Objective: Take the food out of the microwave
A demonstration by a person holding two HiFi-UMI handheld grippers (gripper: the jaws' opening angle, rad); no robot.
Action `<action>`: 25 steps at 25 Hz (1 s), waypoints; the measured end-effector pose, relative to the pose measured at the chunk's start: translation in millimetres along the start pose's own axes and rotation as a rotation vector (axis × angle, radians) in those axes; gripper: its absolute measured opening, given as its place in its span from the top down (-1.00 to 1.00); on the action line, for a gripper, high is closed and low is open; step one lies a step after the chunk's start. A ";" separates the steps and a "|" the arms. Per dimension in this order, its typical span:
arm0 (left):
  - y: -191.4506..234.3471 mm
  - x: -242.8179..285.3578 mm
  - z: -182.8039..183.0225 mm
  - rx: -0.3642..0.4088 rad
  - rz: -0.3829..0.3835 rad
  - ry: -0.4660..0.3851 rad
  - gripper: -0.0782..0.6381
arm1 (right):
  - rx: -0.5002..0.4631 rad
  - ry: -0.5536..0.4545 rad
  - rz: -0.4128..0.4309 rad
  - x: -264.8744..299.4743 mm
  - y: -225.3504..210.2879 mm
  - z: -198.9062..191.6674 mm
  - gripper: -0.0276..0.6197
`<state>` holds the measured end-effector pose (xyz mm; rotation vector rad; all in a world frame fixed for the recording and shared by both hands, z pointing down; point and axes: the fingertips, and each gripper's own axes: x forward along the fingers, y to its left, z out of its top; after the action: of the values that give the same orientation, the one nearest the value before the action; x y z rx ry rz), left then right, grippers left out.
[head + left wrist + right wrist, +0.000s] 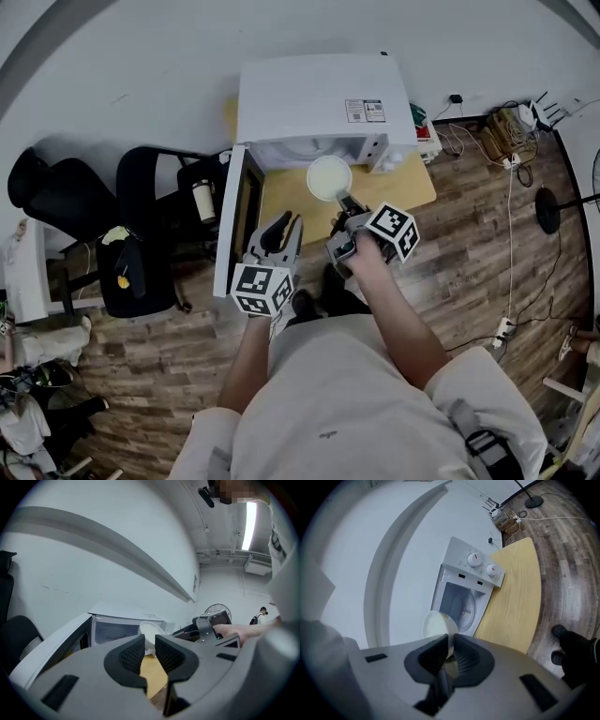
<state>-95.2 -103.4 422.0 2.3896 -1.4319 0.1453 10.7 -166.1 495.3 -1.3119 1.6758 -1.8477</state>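
The white microwave (319,103) stands on a wooden table (394,192) with its door (230,225) swung open to the left. A white bowl (329,176) hangs in front of the open cavity, above the table. My right gripper (349,211) is shut on the bowl's near rim; in the right gripper view the rim of the bowl (438,624) sits pinched between the pads, with the microwave (468,588) behind it. My left gripper (281,234) hovers beside the door, jaws narrowly apart and empty. The left gripper view shows the bowl (151,632) beyond its pads.
Black chairs (141,225) stand left of the table, one carrying a pale bottle (202,199). Cables and a power strip (502,136) lie on the wood floor at the right, near a black stand base (547,211). A person (259,615) stands far off.
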 end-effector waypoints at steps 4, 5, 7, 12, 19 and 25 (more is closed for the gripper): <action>0.7 -10.2 -3.6 0.004 -0.024 0.005 0.63 | -0.001 -0.029 -0.001 -11.9 5.0 -11.8 0.82; 0.7 -11.6 -4.2 0.006 -0.030 0.007 0.64 | -0.001 -0.036 0.000 -14.1 5.9 -13.6 0.82; -0.6 -14.4 -5.1 0.011 -0.043 0.009 0.67 | 0.002 -0.052 0.000 -18.6 6.8 -16.6 0.82; -5.5 -23.7 -5.2 0.022 -0.072 0.007 0.71 | 0.007 -0.089 0.001 -30.1 7.8 -24.9 0.82; -11.2 -33.7 -7.7 0.026 -0.095 0.008 0.74 | 0.022 -0.111 0.002 -43.3 5.1 -34.4 0.82; -14.4 -38.6 -9.7 0.018 -0.103 0.009 0.74 | 0.014 -0.118 -0.003 -49.0 2.6 -36.9 0.82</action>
<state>-100.5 -61.7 417.3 2.4680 -1.3053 0.1432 6.7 -107.6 477.1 -1.3901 1.5982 -1.7446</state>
